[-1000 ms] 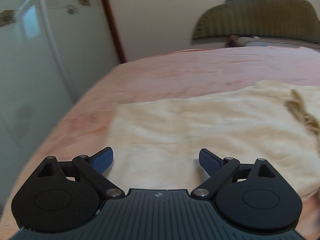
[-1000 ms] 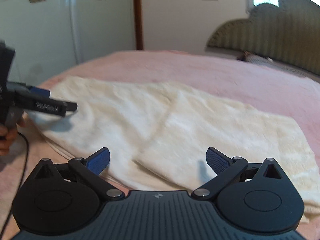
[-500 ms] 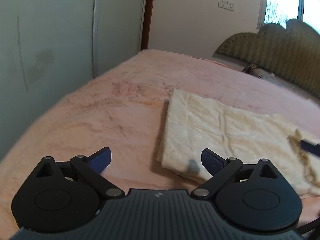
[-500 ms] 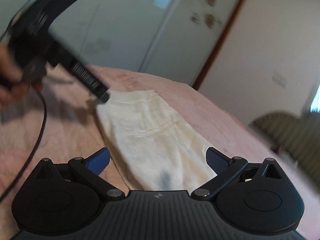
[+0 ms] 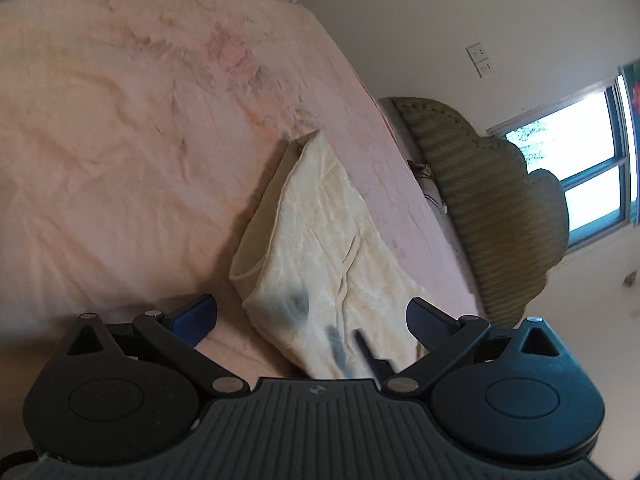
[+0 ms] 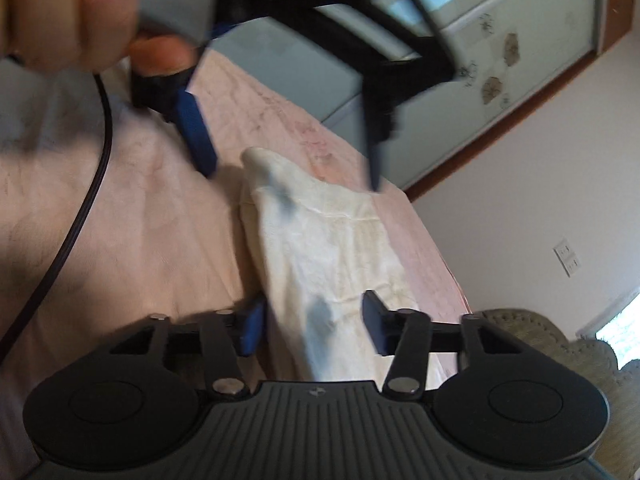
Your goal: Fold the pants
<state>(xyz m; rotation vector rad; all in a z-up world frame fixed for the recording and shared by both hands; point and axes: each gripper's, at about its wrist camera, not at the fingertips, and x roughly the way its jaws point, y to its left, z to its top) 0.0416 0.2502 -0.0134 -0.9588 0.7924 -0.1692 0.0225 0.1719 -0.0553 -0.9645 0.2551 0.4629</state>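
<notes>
Currently: cream soft-fabric pants (image 5: 320, 248) lie lengthwise on pink bed (image 5: 120, 152) | left hand-held gripper (image 5: 312, 316) jaws opening wide, straddling hem, no contact | right hand-held gripper (image 6: 314, 326) jaws closing around fabric, not yet pinching | advice: seat both pads on all layers before lifting.

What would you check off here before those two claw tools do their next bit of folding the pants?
1. Pants lie on the bed: ok.
2. Cloth sits between the right gripper jaws, which are closing: ok.
3. Right jaws already pressing the cloth: cannot tell, the picture is blurred.
4. Left gripper jaws are wide, opening, with the pants' near end between them: ok.
5. Left gripper holds cloth: not ok, its pads stand clear of it.
6. Black cable stays off the pants: ok.
</notes>
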